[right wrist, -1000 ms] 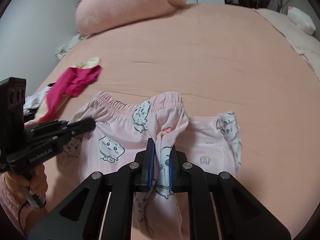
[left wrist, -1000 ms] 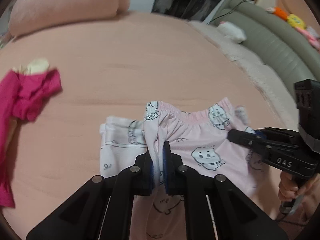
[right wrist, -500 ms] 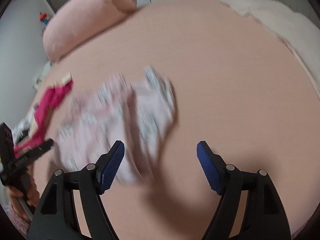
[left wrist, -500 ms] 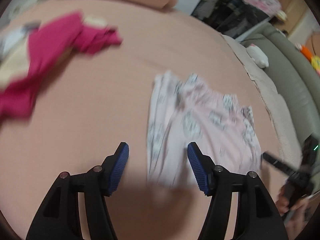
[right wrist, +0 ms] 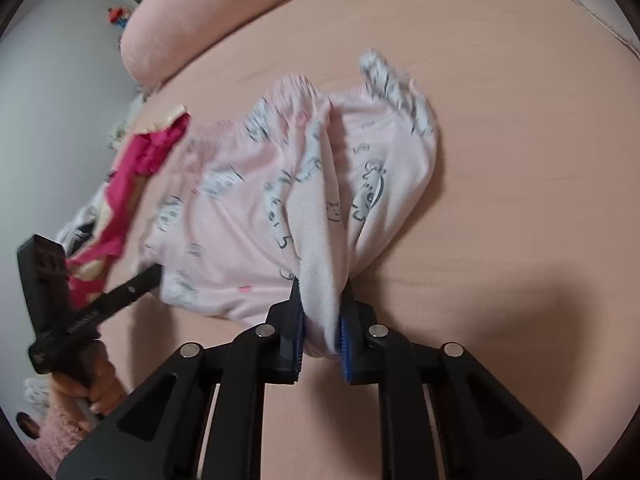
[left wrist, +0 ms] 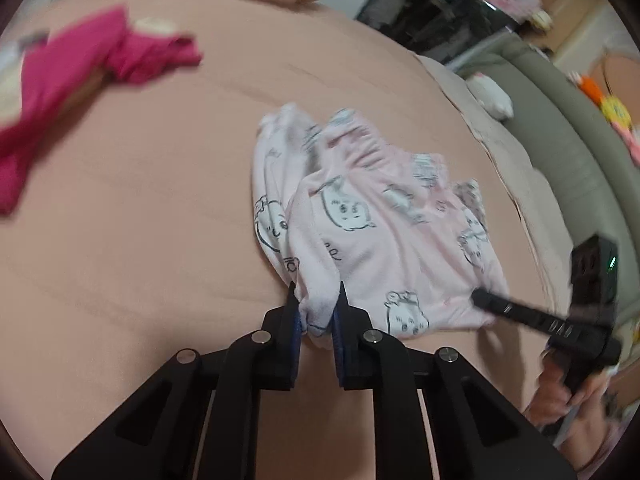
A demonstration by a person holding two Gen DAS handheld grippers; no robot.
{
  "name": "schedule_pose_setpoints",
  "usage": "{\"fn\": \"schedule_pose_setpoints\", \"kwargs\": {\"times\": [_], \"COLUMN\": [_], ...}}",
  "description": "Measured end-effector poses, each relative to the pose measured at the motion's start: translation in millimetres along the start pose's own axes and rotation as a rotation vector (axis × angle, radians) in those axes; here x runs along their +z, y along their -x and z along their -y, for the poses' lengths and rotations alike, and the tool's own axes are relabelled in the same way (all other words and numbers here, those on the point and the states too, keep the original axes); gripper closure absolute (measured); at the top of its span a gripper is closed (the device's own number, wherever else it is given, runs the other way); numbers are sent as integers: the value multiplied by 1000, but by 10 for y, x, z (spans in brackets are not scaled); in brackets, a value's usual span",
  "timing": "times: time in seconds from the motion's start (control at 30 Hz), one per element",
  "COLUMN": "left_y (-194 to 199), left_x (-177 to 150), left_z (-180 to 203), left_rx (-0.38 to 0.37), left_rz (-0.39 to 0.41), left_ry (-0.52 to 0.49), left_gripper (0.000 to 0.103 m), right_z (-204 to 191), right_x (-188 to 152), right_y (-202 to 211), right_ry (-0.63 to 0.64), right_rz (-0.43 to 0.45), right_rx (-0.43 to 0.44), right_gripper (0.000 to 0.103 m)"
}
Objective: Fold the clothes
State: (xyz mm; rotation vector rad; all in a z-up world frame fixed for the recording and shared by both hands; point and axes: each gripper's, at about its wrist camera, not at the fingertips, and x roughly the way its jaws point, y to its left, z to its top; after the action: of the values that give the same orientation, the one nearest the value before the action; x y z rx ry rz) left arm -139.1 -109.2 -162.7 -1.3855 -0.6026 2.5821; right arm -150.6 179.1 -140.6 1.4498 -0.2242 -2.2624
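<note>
Pale pink shorts (left wrist: 384, 220) printed with cartoon faces lie folded on the pink bed sheet (left wrist: 140, 208). My left gripper (left wrist: 316, 316) is shut on the near left corner of the shorts. My right gripper (right wrist: 322, 320) is shut on a bunched fold at the near right corner of the shorts (right wrist: 256, 184). Each gripper shows in the other's view: the right one (left wrist: 484, 300) touches the shorts' near right edge, the left one (right wrist: 154, 272) their near left edge.
A magenta garment (left wrist: 80, 76) lies crumpled at the far left of the bed, also in the right wrist view (right wrist: 132, 184). A pink pillow (right wrist: 208, 12) lies at the head. A grey-green sofa (left wrist: 580, 160) with toys runs along the right side.
Both grippers let go of the shorts' waistband end, drew back open, then came down and shut on the near corners of the folded shorts.
</note>
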Motion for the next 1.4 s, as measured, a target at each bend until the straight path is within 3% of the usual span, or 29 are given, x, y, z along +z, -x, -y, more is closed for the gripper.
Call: {"fn": "schedule_pose_setpoints", "kwargs": {"times": [0.13,0.23,0.3,0.43,0.5,0.6,0.67,0.8,0.87,0.9,0.97,1.03,1.07,1.13,1.23,1.27,1.3,1.4], "left_y": [278,409,405,274,368,581,631,454,285,235,360,511,553,561,483,475,467,478], "left_x": [-120,-393,-613,-989,-940,-875,-839,-908,-956,-982,-1058,-1054,-1067,-1118,-1117,-1113,-1122,-1111], "left_z": [245,372,394,285,255,297,385,713,776,761,625,462,368,177,54,70,95,207], "left_rx": [-27,-21,8,84,86,105,77,62,132,162,139,131,132,118,58,27,10,56], "left_rz": [-24,-71,-111,-186,-148,-28,15,-13,-75,-100,-84,-56,-53,-75,-106,-105,-106,-80], "left_ry": [-54,-62,-55,-22,6,-10,-39,-181,-222,-220,-153,-66,-25,54,103,102,95,22], "left_gripper": [89,89,89,85,77,77,74,72,72,72,72,62,51,51,66,83,89,94], "right_z": [-61,-108,-104,288,324,346,369,194,55,22,24,131,200,341,400,410,390,198], "right_x": [-124,-218,-333,-765,-752,-697,-687,-744,-810,-856,-904,-926,-934,-934,-909,-900,-900,-903], "right_y": [139,244,274,207,329,610,642,428,255,202,271,367,416,459,464,464,445,337], "right_ry": [42,73,81,-41,-56,-4,-14,48,136,166,170,124,94,28,2,-1,7,76], "right_rz": [-8,-13,-23,-62,-33,89,110,13,-63,-82,-61,-41,-31,-29,-34,-36,-40,-45], "right_rx": [2,4,0,6,5,-56,-37,-30,-84,-118,-137,-142,-144,-103,-22,5,18,-17], "right_gripper": [92,92,90,86,76,66,61,60,59,59,58,53,52,51,53,63,76,88]}}
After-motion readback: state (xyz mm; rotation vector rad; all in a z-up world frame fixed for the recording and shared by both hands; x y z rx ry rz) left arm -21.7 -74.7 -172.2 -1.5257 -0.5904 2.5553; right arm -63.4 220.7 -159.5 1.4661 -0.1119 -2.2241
